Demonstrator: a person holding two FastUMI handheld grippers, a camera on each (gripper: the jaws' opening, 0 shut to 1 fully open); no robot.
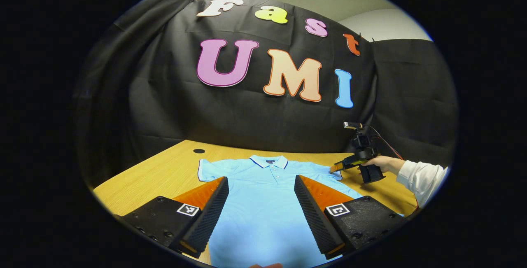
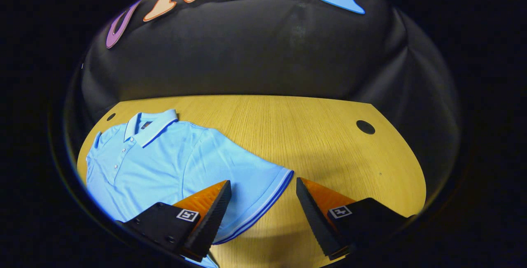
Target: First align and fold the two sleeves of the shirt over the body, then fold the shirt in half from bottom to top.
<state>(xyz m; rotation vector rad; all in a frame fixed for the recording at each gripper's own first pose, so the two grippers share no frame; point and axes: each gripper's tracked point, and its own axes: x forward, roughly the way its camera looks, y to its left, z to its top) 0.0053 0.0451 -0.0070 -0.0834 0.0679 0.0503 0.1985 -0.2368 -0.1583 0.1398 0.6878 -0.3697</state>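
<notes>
A light blue polo shirt (image 1: 263, 202) lies flat on the wooden table (image 1: 164, 173), collar toward the far wall. My left gripper (image 1: 261, 182) hovers open above the shirt's body, nothing between its fingers. Farther off at the shirt's right sleeve, a hand holds my right gripper (image 1: 336, 168). In the right gripper view, the shirt (image 2: 164, 165) spreads to the left with its sleeve (image 2: 255, 185) pointing at me. My right gripper (image 2: 263, 187) stands open over that sleeve's striped cuff, one finger above the cloth and the other above bare table.
The table (image 2: 321, 136) has a round cable hole (image 2: 365, 127) at the right and another (image 1: 199, 151) near the back left corner. A white sleeve (image 1: 420, 175) reaches in from the right. Black cloth walls the booth behind the table.
</notes>
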